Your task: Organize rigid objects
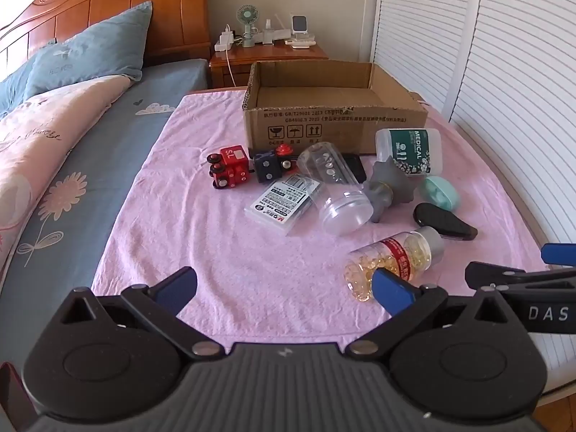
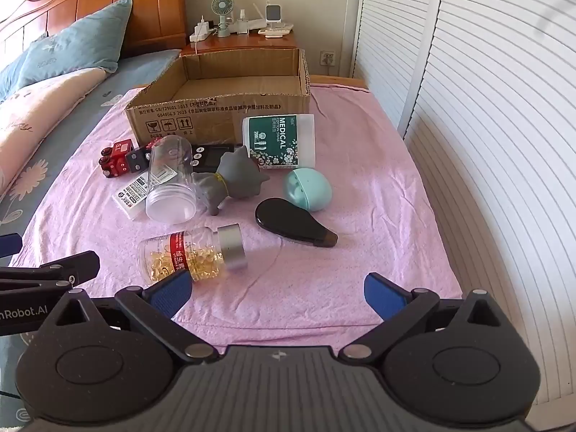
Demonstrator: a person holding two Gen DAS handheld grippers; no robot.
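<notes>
Everything's dumped loose on the pink towel (image 2: 324, 288) in front of the empty cardboard box (image 2: 219, 108), presumably waiting to go in. Both the left gripper (image 1: 284, 288) and right gripper (image 2: 277, 289) hover wide open, holding nothing. Nearest is the capsule bottle (image 2: 190, 252), lying on its side (silver cap pointing right, long axis roughly crosswise in the right wrist view).

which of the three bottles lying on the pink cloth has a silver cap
The clear capsule bottle with the red label, nearest the grippers. The empty clear plastic jar has a translucent lid, and the green-labelled cotton swab tub a white one.
</notes>
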